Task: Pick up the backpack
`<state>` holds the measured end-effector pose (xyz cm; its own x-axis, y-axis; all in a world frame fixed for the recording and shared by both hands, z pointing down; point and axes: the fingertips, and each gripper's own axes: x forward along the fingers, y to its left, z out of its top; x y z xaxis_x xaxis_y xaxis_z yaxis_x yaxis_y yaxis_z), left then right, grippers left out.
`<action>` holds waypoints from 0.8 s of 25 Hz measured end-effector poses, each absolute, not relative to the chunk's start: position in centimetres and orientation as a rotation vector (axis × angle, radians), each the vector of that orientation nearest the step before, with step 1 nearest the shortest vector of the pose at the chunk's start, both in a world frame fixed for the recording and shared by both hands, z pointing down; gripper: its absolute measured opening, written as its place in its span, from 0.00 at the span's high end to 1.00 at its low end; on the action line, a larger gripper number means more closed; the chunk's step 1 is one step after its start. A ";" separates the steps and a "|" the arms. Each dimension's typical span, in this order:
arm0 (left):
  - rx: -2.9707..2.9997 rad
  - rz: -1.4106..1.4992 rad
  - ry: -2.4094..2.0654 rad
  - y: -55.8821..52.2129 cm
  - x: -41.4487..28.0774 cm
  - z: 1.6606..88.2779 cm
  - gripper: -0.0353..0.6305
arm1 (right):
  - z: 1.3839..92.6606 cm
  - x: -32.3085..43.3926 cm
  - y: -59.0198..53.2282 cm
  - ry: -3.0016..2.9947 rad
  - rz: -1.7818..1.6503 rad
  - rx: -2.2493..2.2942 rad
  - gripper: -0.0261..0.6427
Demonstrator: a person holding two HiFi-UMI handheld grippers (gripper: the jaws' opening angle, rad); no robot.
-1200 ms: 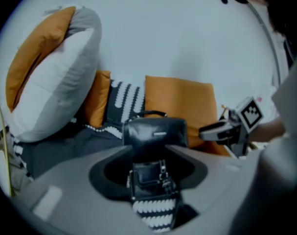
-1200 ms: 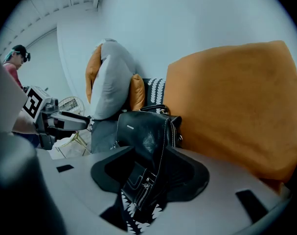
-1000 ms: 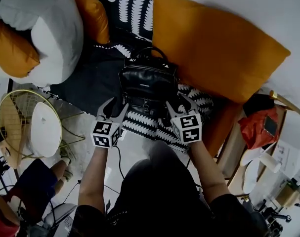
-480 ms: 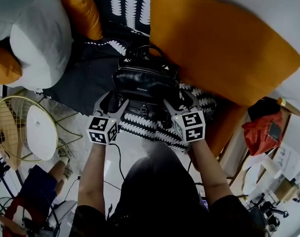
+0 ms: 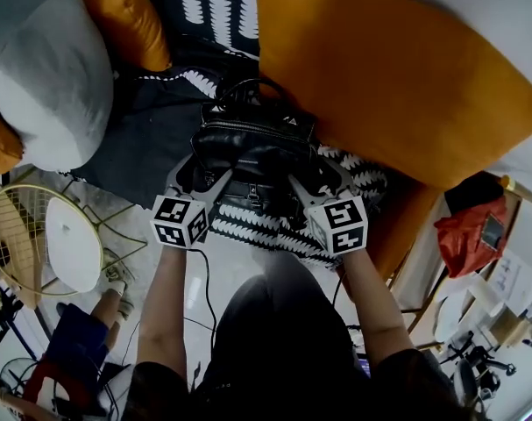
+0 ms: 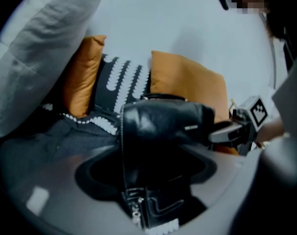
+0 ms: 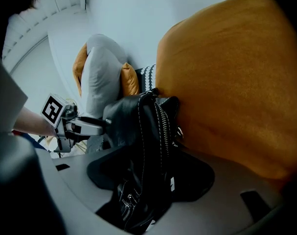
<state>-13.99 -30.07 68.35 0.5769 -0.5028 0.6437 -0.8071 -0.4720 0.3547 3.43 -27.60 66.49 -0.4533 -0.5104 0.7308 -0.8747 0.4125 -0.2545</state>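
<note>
left gripper (image 5: 200, 169) opening, right gripper (image 5: 322, 175) closing, backpack (image 5: 257, 147) between both

Both arms fwd, L gripper (image 5: 200, 172) fingers opening, R gripper (image 5: 316, 178) fingers closing (backpack (image 5: 252, 143) between each pair).

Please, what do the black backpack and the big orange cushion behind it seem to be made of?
Backpack: probably leather or imitation leather, smooth and slightly glossy. Light reflects on its black surface, and a metal-looking zipper runs along its side.
Orange cushion: it looks like woven fabric with a matte finish. It has no shine, and a fine, soft grain shows in the right gripper view.
</note>
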 end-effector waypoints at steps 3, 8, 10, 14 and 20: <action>2.154 0.607 -1.060 -30.7 -14.1 69.0 0.40 | 66.5 3.3 -27.9 -2.115 0.839 1.188 0.60; 2.124 0.621 -1.071 -31.5 -13.7 69.6 0.41 | 66.3 3.1 -27.6 -2.122 0.820 1.181 0.66; 2.127 0.636 -1.076 -31.4 -13.7 69.5 0.44 | 66.3 3.0 -27.3 -2.120 0.810 1.171 0.69; 2.148 0.678 -1.101 -30.7 -14.1 68.9 0.56 | 65.9 2.6 -26.5 -2.113 0.802 1.167 0.77; 2.196 0.741 -1.109 -29.3 -14.0 67.1 0.70 | 65.3 2.9 -24.7 -2.107 0.826 1.158 0.82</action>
<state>-13.98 -29.31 67.06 0.5037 -0.5229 0.6876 -0.8354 -0.4977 0.2334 2.86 -24.73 65.33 -0.4470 -0.5061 0.7376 -0.8725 0.4286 -0.2346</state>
